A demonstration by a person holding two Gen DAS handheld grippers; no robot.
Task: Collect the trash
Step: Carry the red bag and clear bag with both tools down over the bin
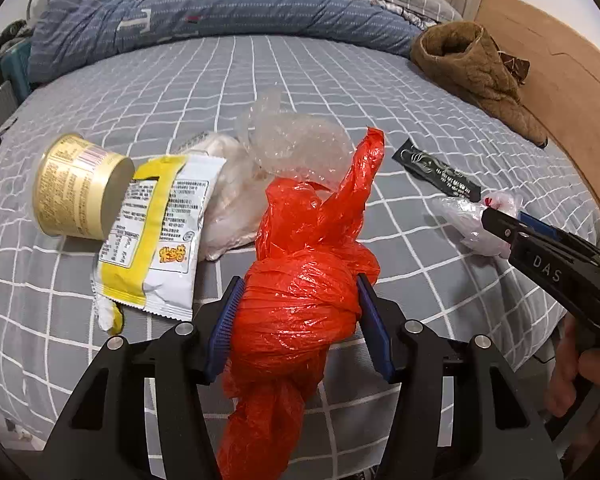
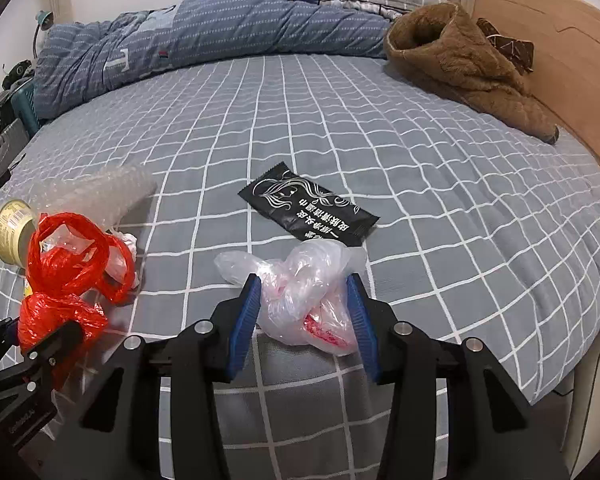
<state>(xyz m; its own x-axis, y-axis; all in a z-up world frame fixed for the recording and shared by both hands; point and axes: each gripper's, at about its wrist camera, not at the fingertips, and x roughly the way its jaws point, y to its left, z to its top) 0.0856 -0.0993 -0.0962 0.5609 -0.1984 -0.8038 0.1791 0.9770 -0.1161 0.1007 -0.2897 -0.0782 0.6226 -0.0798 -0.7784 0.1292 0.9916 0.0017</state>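
Fingers of left gripper (image 1: pixel 298 292) clamped on red bag (image 1: pixel 300 304), right gripper (image 2: pixel 303 300), lettered "DAS", on clear bag (image 2: pixel 304 304).

Even, soft indoor light from above; no hard shadows on the bedsheet (image 2: pixel 340 128). Small bright glints on the red bag (image 1: pixel 300 312) and on the clear bag (image 2: pixel 304 304). Strong fisheye bend in both views: grid lines curved, wooden headboard (image 1: pixel 540 80) bowed. Black vignette at all corners. Centre sharp; slightly soft toward the rim. Mild blur on the hand (image 1: pixel 572 376) at right edge.
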